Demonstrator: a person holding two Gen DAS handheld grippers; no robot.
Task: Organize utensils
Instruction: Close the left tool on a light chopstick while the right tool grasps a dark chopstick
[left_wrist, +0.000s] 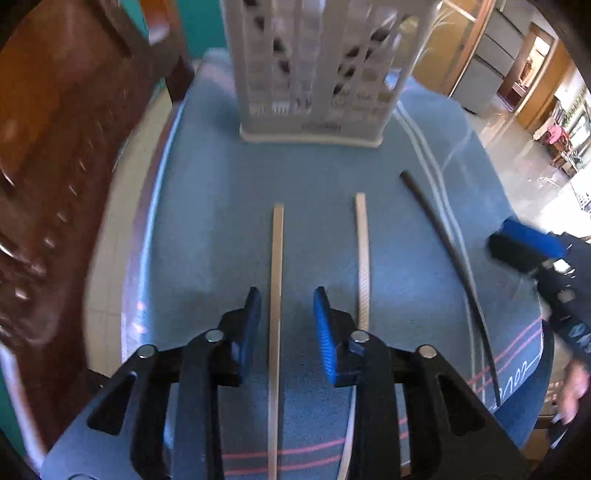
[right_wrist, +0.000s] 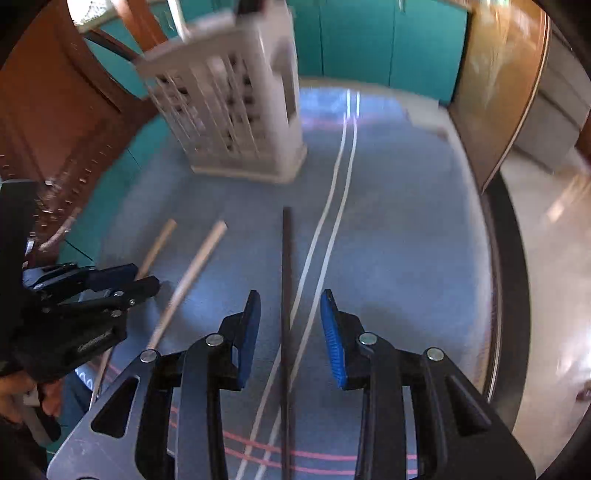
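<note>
From the left wrist, the left gripper (left_wrist: 286, 314) is partly open around a long pale wooden stick (left_wrist: 276, 295), not squeezing it; the stick points to twelve o'clock, toward the white plastic holder with holes (left_wrist: 314, 92). From the right wrist, the right gripper (right_wrist: 290, 317) is partly open around a thin dark stick (right_wrist: 286, 295) that also points to twelve o'clock.

caddy (left_wrist: 314, 66) top cut off, chair (left_wrist: 55, 184) blurred
</note>
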